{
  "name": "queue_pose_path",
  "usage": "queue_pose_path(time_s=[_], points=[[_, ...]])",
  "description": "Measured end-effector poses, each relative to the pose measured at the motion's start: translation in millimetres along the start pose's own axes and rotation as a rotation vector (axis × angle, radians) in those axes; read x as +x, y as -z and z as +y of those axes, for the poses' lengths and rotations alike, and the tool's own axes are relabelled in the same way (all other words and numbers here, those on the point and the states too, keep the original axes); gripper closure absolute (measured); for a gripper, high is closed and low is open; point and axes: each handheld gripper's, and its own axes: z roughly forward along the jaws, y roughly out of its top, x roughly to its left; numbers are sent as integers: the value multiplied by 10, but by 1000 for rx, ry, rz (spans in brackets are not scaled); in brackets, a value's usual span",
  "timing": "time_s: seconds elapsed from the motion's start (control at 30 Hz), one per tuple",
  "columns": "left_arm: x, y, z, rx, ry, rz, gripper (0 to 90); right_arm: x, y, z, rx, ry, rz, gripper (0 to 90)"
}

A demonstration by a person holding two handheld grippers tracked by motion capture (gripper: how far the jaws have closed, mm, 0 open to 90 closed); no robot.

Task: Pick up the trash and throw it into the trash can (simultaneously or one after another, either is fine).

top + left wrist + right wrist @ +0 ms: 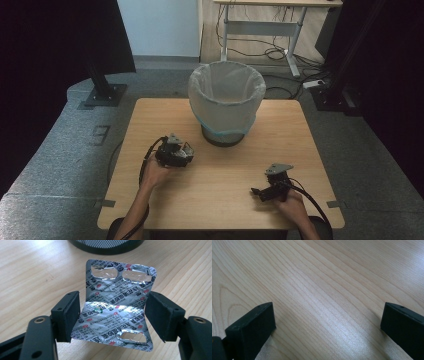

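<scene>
A silver foil blister pack (113,293) with red and black print and burst pockets is bent upward across its middle. My left gripper (113,312) is shut on it, one black pad pressing each side edge, and holds it a little above the wooden table (30,272). In the high view the left gripper (184,151) is left of centre, just in front of the bin. My right gripper (256,192) rests near the table's front right, and in the right gripper view its jaws (328,322) stand wide apart over bare wood with nothing between them.
A black mesh waste bin with a white liner bag (226,100) stands at the back middle of the table (225,210); its base (105,246) is just beyond the pack. Grey carpet surrounds the table, and a desk with cables stands behind.
</scene>
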Motion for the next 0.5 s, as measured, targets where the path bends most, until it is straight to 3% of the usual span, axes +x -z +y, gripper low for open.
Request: queue_pose_path(time_s=[0.5], points=[[3,264,252,-4,-6,2,291,-2,4,2,5,1,2,0]])
